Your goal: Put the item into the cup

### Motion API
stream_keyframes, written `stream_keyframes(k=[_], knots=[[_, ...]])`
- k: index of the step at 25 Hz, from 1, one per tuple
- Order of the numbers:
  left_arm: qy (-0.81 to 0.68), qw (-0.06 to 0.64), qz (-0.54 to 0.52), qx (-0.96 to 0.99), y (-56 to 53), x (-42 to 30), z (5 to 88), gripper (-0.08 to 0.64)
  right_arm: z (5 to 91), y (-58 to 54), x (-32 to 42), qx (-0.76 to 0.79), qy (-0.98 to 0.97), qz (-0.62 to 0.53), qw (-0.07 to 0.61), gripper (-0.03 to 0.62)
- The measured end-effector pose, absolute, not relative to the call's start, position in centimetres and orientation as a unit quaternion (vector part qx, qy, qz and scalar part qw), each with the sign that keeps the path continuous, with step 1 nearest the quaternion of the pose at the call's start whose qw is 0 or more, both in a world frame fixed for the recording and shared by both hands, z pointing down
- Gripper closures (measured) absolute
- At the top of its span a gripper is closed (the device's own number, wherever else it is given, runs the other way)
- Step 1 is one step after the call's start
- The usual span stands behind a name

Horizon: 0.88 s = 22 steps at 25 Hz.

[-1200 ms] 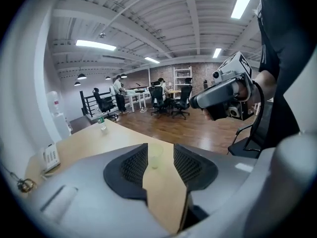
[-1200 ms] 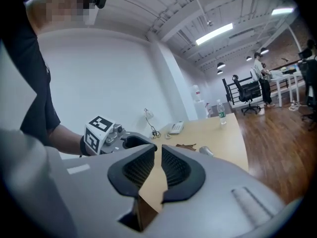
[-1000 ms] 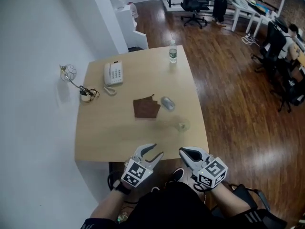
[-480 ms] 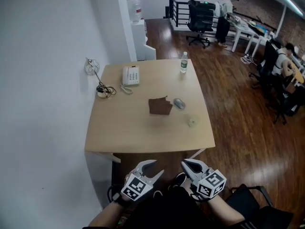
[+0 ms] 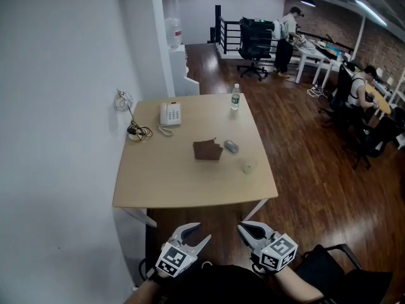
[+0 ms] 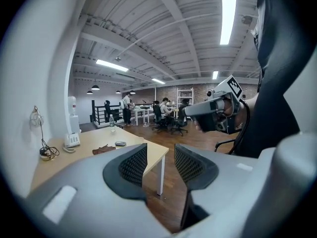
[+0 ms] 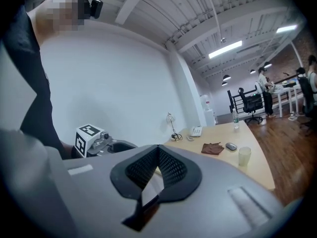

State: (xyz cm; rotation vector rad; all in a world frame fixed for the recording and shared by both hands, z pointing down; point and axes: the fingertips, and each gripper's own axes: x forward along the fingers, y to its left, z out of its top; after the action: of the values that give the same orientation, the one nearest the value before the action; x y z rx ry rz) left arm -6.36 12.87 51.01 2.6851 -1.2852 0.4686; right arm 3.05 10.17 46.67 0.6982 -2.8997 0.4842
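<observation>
1. Wooden table (image 5: pixel 180 183), pale top, standing against a white wall on its left side, over a dark plank floor.
2. Clear cup (image 5: pixel 248 167), upright on the table near its right edge, towards the near side. Nothing shows inside it.
3. Grey mouse (image 5: pixel 231 146), on the table's middle right, beyond the cup and apart from it.
4. Brown cloth (image 5: pixel 207 150), lying flat at the table's centre, just left of the mouse and close to it; whether they touch cannot be told.
5. White phone (image 5: pixel 169 114), at the table's far left, its cord curling beside it.
6. Plastic bottle (image 5: pixel 235 97), upright at the table's far right corner.
7. Dark cable bundle (image 5: pixel 138 131), at the table's left edge, with a thin wire stem rising along the wall.
8. Left gripper (image 5: pixel 199 232), held off the table, in front of its near edge and over the floor. Its fingers stand wide apart with nothing between them.
9. Right gripper (image 5: pixel 243 228), beside the left one, also in front of the table's near edge and well apart from the cup. Its fingertips meet, closed on nothing.
10. Office chairs and desks, far beyond the table's right side, with people at them.
</observation>
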Motion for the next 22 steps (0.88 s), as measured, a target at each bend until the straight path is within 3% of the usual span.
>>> stream_keyframes(k=[22], knots=[[-0.45, 0.06, 0.142, 0.88, 14.3, -2.2, 49.0, 0.394, 44.7, 11.3, 7.3, 0.218, -0.964, 0.147, 0.039, 0.584]])
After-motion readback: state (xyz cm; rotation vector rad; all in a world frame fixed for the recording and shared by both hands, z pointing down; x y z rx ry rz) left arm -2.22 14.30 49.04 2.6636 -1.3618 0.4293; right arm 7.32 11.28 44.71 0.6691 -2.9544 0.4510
